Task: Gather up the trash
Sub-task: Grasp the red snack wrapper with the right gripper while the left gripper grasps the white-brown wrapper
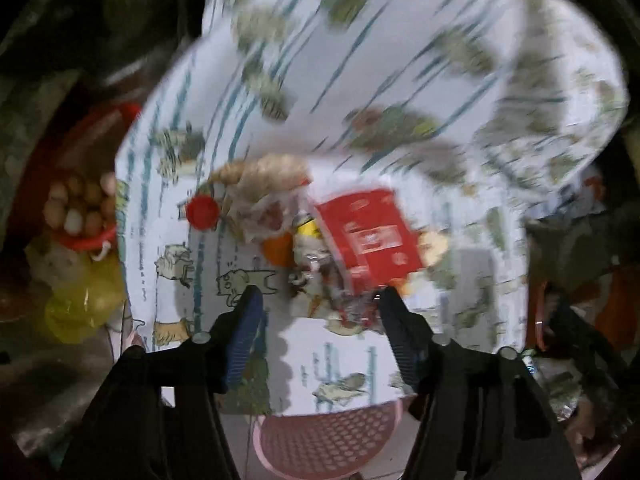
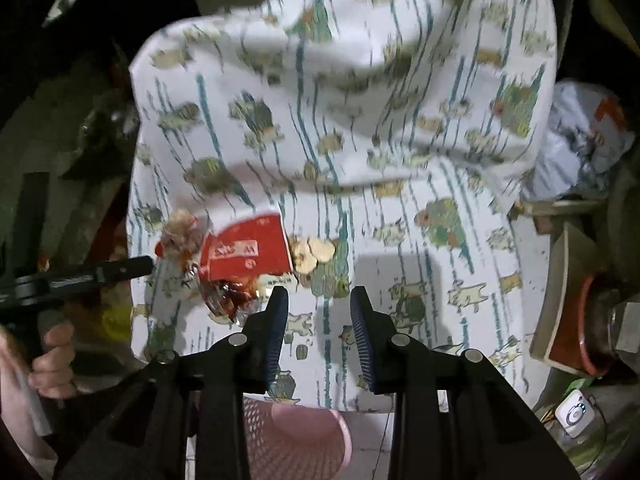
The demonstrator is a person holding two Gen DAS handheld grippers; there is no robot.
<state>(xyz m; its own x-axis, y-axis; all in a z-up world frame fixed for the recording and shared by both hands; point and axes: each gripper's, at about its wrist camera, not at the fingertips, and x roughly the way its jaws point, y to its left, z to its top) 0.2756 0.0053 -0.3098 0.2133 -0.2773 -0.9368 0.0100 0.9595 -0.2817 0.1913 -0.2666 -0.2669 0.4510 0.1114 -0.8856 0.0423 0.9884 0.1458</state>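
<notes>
Trash (image 1: 320,236) lies heaped on the printed cloth (image 1: 360,80), red packet (image 1: 368,232) topmost. My left gripper (image 1: 320,300) gapes half-open around its near edge; my right gripper (image 2: 319,308), narrower, grips nothing, right of the pile.

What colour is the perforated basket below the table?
Pink basket; it shows best in the left wrist view.

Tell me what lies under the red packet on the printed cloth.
The red packet lies on a heap of crumpled wrappers on the printed cloth, with pale peel pieces at its edge. Whatever sits directly beneath it is covered. The picture is blurred.
</notes>
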